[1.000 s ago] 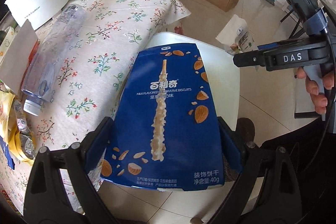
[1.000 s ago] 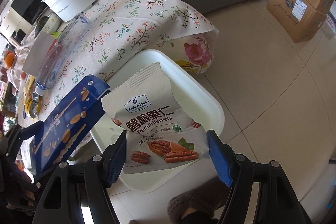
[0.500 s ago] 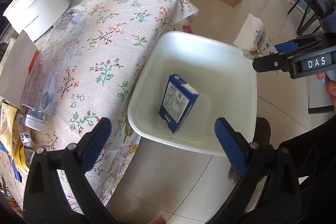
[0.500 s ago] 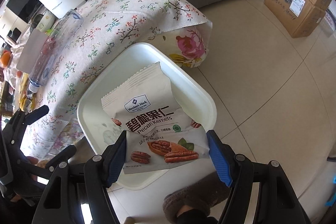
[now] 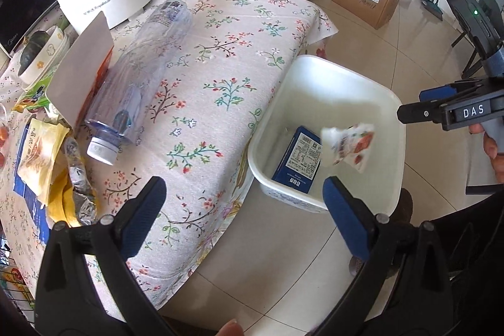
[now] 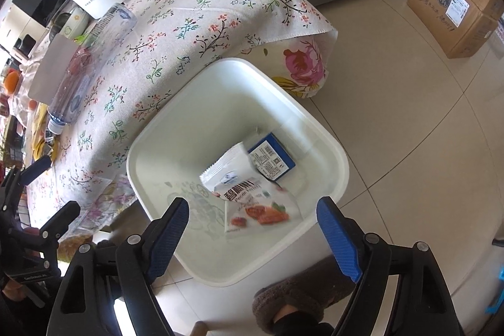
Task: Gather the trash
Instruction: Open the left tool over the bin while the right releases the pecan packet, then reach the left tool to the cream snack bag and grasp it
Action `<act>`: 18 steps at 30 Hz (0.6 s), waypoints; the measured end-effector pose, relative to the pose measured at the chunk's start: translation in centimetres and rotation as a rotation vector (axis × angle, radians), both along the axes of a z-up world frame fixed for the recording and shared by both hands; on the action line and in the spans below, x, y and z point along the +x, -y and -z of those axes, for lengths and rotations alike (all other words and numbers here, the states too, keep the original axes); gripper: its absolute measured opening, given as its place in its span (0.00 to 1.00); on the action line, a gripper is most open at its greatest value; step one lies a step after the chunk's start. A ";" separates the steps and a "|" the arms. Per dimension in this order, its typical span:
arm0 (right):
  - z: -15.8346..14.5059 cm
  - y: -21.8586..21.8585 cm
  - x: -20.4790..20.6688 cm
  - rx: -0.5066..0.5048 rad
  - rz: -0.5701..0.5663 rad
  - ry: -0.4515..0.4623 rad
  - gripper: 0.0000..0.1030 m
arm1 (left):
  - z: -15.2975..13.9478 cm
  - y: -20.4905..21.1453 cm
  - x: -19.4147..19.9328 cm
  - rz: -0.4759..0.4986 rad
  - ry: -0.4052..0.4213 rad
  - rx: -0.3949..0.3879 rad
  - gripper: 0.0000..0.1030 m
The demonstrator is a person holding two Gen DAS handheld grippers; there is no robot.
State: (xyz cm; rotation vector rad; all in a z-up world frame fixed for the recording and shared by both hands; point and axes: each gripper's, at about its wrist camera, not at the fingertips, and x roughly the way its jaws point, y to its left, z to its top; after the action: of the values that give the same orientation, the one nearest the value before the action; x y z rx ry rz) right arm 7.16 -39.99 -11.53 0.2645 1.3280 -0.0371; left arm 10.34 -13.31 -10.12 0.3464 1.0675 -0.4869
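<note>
In the right wrist view we see, at lower left of the frame, our left gripper (image 6: 47,188) spread wide and empty; at centre the white bin (image 6: 330,153) holds the blue biscuit box (image 6: 274,159); the pecan packet (image 6: 252,197), blurred, lies free above and between the fingers of our right gripper (image 6: 252,225), whose jaws have just been opening, gripping nothing.

Pecan packet (image 6: 252,194) in white bin (image 6: 315,128), blue box (image 6: 272,161) beside
</note>
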 end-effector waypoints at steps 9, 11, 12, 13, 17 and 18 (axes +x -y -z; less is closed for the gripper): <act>-0.9 -1.3 0.7 -0.011 -0.010 0.011 0.83 | -1.6 -2.7 0.4 -0.063 0.022 -0.018 0.97; -1.3 -1.7 1.0 -0.015 -0.015 0.022 0.83 | -2.1 -3.6 0.7 -0.084 0.028 -0.027 0.97; -1.5 -1.9 1.1 -0.017 -0.018 0.028 0.83 | -2.3 -4.1 0.8 -0.096 0.030 -0.032 0.97; -1.7 -2.2 1.2 -0.020 -0.022 0.033 0.83 | -2.5 -4.6 0.9 -0.109 0.033 -0.038 0.97; -2.8 -3.5 2.0 -0.019 -0.035 0.055 0.83 | -3.2 -6.9 1.7 -0.169 0.038 -0.055 0.97; -3.0 -3.9 2.2 -0.018 -0.040 0.061 0.83 | -3.4 -7.5 1.9 -0.186 0.040 -0.060 0.97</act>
State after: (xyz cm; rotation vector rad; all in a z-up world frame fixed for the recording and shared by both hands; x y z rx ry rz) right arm 9.38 -36.13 -8.48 0.2222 1.2718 -0.0076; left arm 12.19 -5.83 -6.73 0.2008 1.0336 -0.3432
